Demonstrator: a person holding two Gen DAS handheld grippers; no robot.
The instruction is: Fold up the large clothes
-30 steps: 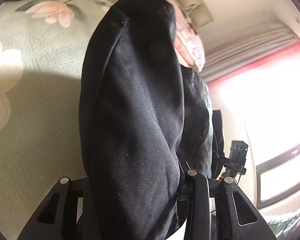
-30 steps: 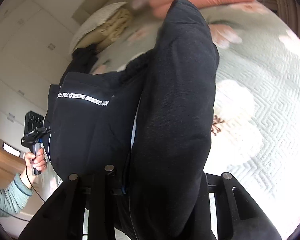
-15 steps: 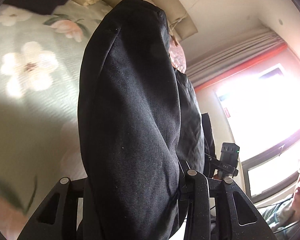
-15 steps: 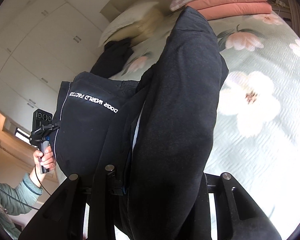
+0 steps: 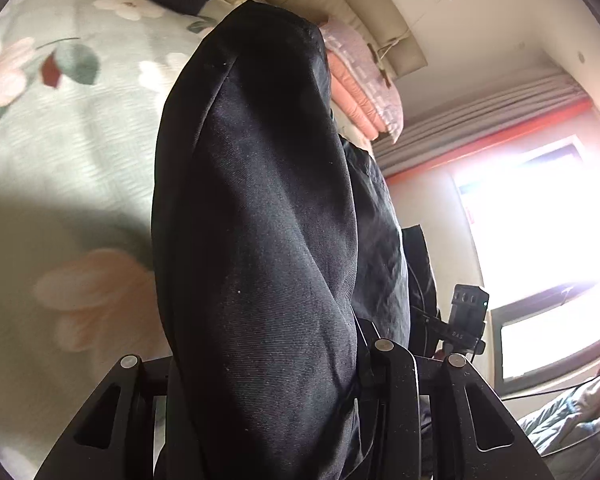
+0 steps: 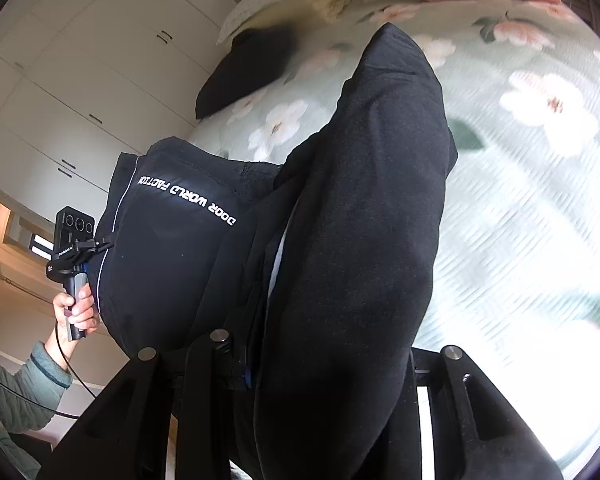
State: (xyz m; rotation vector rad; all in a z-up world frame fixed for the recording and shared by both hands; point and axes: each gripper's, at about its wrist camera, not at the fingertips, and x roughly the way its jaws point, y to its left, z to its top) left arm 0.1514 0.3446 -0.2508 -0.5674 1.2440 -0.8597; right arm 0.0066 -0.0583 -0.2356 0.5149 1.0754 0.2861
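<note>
Both tools, left [image 5: 256, 364] and right [image 6: 300, 352], seemingly clamp black trousers [image 6: 364, 216] above bedspread [image 6: 540, 200]

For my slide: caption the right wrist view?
Right tongs clamp black trousers held above the floral bedspread.

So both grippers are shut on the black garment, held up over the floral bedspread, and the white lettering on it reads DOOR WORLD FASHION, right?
Not quite: the right wrist view shows the white lettering reading DOOR WORLD FACTION, upside down. The rest holds: the left gripper and right gripper are both shut on the black garment, over the floral bedspread.
</note>
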